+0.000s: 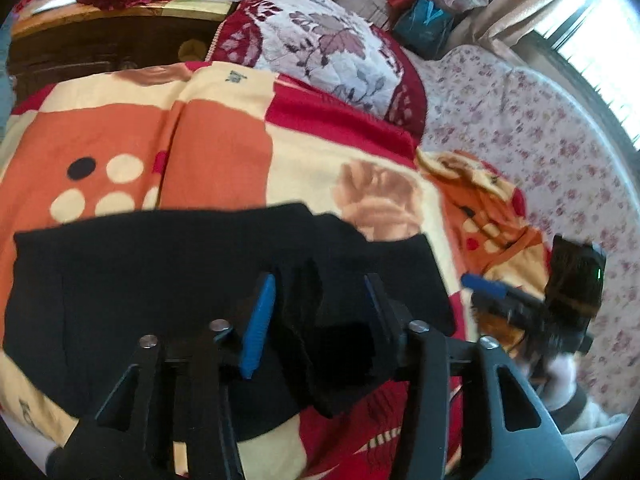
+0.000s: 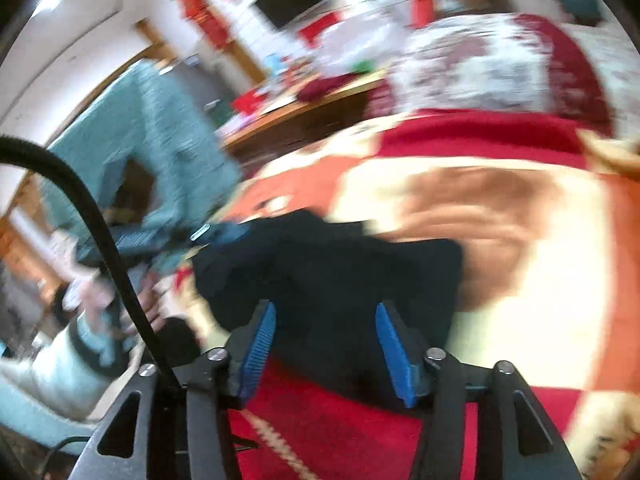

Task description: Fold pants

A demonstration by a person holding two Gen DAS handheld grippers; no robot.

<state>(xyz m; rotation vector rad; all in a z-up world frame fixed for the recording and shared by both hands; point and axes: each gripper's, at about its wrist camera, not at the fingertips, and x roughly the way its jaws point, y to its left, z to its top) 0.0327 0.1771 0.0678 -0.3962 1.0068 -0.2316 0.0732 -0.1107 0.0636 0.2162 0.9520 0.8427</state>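
Black pants (image 1: 168,280) lie between the spread fingers of both left gripper (image 1: 316,320) and right gripper (image 2: 326,344), neither clamped.

The left gripper (image 1: 320,312) hangs low over the black pants (image 1: 140,280), its blue-padded fingers (image 1: 258,326) spread apart with cloth bunched between them. The right gripper (image 2: 326,344) sits at the pants' near edge, fingers likewise parted, apparently gripping nothing, though blur obscures it.
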